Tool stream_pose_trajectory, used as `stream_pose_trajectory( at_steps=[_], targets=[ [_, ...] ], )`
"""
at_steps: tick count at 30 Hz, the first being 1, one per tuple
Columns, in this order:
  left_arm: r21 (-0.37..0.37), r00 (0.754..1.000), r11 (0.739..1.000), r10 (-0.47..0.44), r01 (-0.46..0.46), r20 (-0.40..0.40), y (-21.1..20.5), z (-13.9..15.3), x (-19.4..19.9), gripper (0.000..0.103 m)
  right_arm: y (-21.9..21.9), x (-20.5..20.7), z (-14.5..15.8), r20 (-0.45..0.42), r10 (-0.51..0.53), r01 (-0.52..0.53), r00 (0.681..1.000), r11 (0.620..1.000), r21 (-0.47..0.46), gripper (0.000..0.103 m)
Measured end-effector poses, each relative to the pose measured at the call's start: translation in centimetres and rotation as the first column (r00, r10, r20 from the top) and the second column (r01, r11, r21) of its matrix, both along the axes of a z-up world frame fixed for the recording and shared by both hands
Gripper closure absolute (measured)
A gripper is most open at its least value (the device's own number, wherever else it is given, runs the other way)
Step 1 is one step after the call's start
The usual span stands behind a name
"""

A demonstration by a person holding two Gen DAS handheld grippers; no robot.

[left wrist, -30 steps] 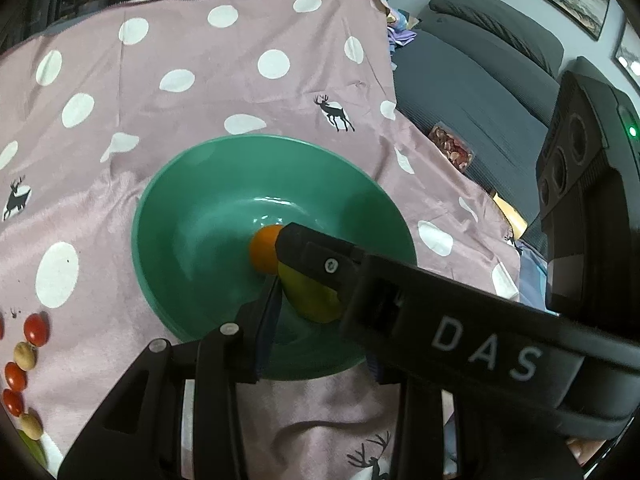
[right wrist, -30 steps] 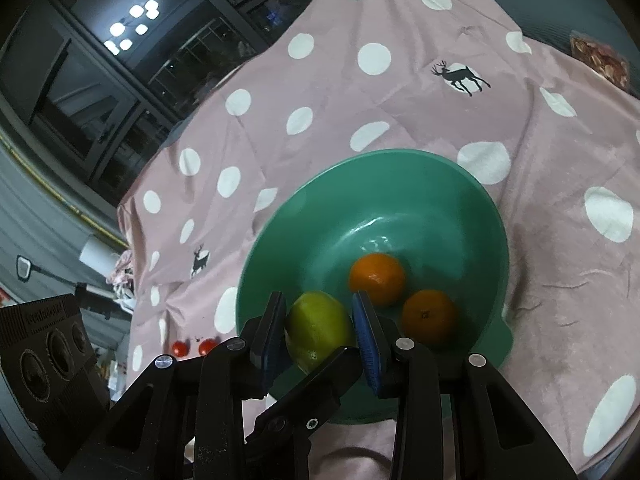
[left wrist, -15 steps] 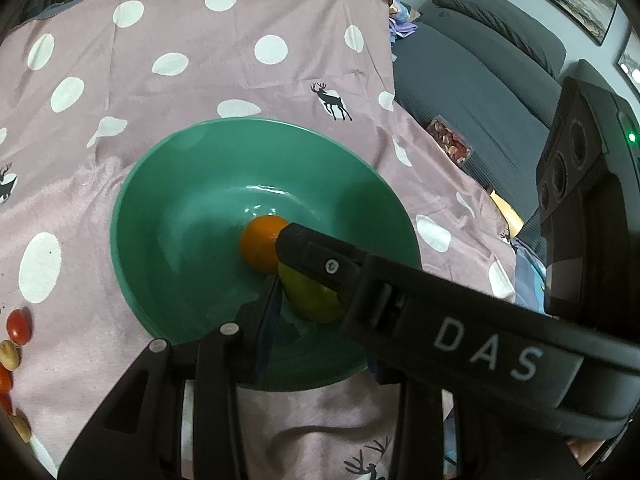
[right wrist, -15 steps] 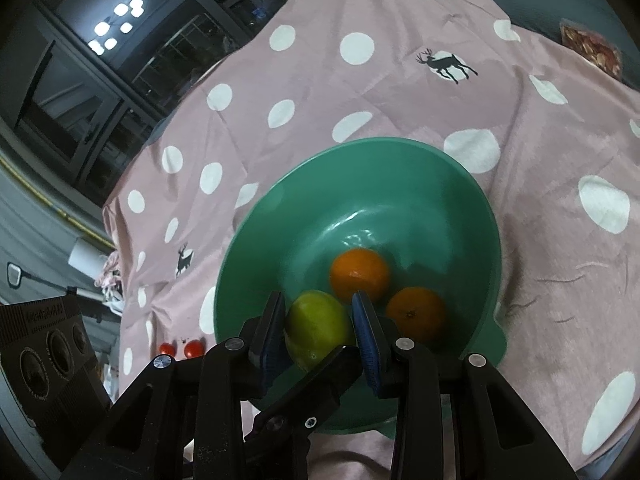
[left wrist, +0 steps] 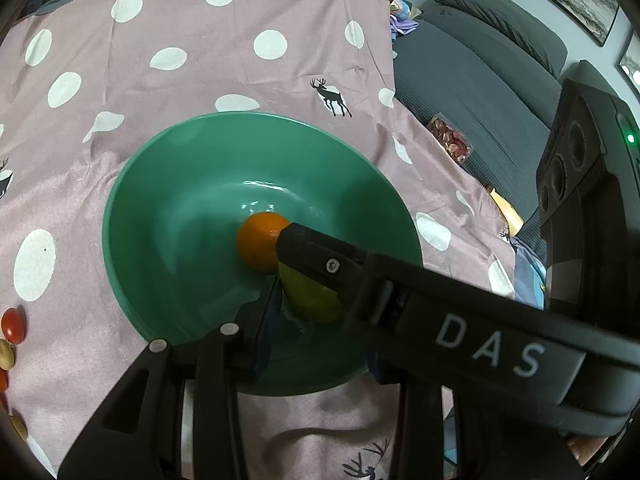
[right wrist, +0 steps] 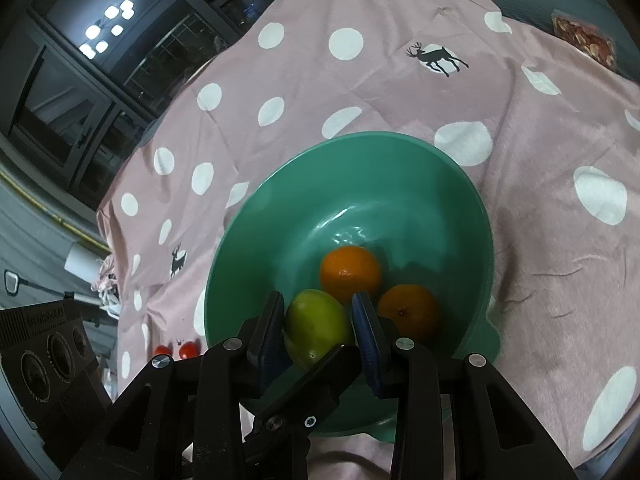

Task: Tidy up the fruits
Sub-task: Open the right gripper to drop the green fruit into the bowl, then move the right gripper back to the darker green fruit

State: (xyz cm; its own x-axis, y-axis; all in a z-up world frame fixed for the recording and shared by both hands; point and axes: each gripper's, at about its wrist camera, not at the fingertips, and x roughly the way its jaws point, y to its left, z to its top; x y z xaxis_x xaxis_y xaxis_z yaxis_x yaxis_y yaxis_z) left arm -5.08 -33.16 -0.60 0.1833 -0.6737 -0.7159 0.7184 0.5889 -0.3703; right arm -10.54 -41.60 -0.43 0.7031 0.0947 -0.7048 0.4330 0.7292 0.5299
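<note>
Two grippers are seen over one landmark, a green bowl (right wrist: 472, 216) that is set on a pink cloth (right wrist: 540, 92) dotted with white spots and dark deer. Everything is placed relative to that bowl.

Beyond its far right side, off the cloth, a grey sofa (left wrist: 480, 80) is seen, with a small packet of reddish snacks (left wrist: 449, 140) lying on it near the cloth's edge.

Above the near rim, the right gripper (right wrist: 318, 330) is held, its blue pads (right wrist: 366, 330) pressed against either side of a yellow-green lemon (right wrist: 316, 326), which is kept just inside the near wall. The left gripper (left wrist: 320, 312) is reached in from the near side as well; its right finger is hidden behind the other tool's black body, so how wide it stands cannot be told.

On the bowl's floor two oranges are found: one orange (right wrist: 350, 274) at the centre, a second orange (right wrist: 408, 312) to its right, both just beside the lemon.

Outside the left rim, on the cloth, small cherry tomatoes (right wrist: 188, 350) are scattered.
</note>
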Motion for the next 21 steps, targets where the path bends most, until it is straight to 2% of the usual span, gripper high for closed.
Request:
stream_pose_trajectory(
  at_steps=[6, 11, 17, 21],
  targets=[
    [0.023, 0.999, 0.999, 0.026, -0.027, 0.025, -0.3, -0.1, 0.1, 0.068, 0.0, 0.0, -0.1, -0.018, -0.011, 0.011, 1.0, 1.0, -0.023, 0.065],
    [0.021, 0.998, 0.999, 0.042, -0.043, 0.047, 0.5, 0.5, -0.1, 0.064, -0.1, -0.2, 0.0, -0.008, -0.014, 0.014, 1.0, 1.0, -0.02, 0.065],
    [-0.008, 0.993, 0.996, 0.091, -0.091, 0.077, 3.3, 2.1, -0.3, 0.047, 0.4, -0.6, 1.0, 0.019, -0.028, 0.029, 0.999, 0.998, -0.063, 0.065],
    [-0.016, 0.976, 0.983, 0.181, -0.18, 0.124, 6.4, 3.4, -0.3, 0.039, 1.2, -0.6, 1.9, 0.038, -0.013, 0.017, 0.999, 0.995, -0.095, 0.065]
  ],
)
